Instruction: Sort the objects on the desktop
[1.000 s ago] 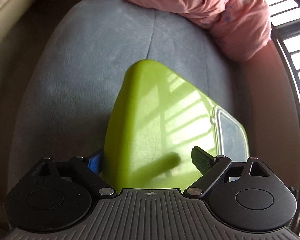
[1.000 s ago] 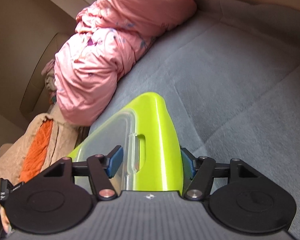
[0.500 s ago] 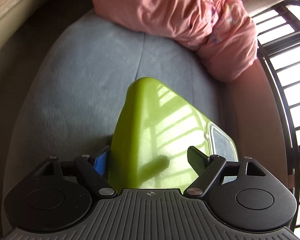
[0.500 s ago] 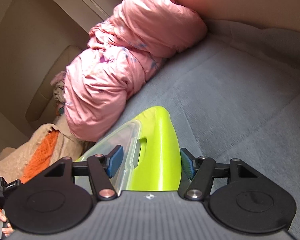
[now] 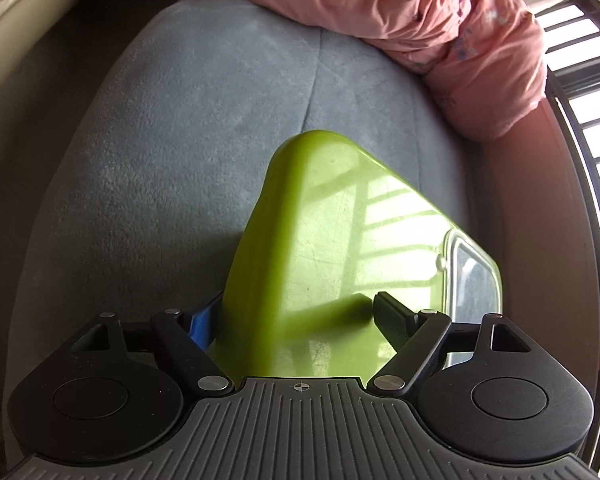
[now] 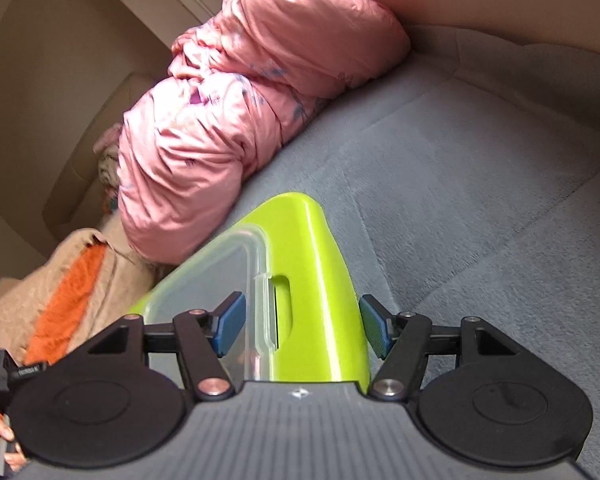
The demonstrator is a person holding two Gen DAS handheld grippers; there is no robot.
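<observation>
Box: a lime-green plastic box (image 5: pixel 324 248) with a clear lid (image 6: pixel 220 276) is carried between both claws above a grey cushion (image 5: pixel 172 128); whether its far end touches the cushion I cannot tell.

Long axis: the box runs crosswise between the two hands, one claw on each short end, each end's edge running straight out ahead of its claw.

Left claw (image 5: pixel 292 324): it straddles the left end, the blue finger (image 5: pixel 200 322) against the outer side wall, the dark finger (image 5: pixel 392 320) lying on the box's broad green face; it looks like a pinch, though I cannot see whether the pads truly press.

Right claw (image 6: pixel 300 324): it takes in the right end with the handle slot (image 6: pixel 282 308). The right finger (image 6: pixel 374 330) sits at the green wall, the left one (image 6: pixel 230 326) over the clear lid. It seems a hold, though I cannot see whether the pads press.

Which hand is nearer: neither, each has its own end.

Surroundings: a pink quilt (image 6: pixel 260 100) is bundled at the far edge of the cushion; a window grille (image 5: pixel 588 120) lets sun onto the box.

What the next move turns on: I judge both hands must travel together along that crosswise axis, or the box twists out.
</observation>
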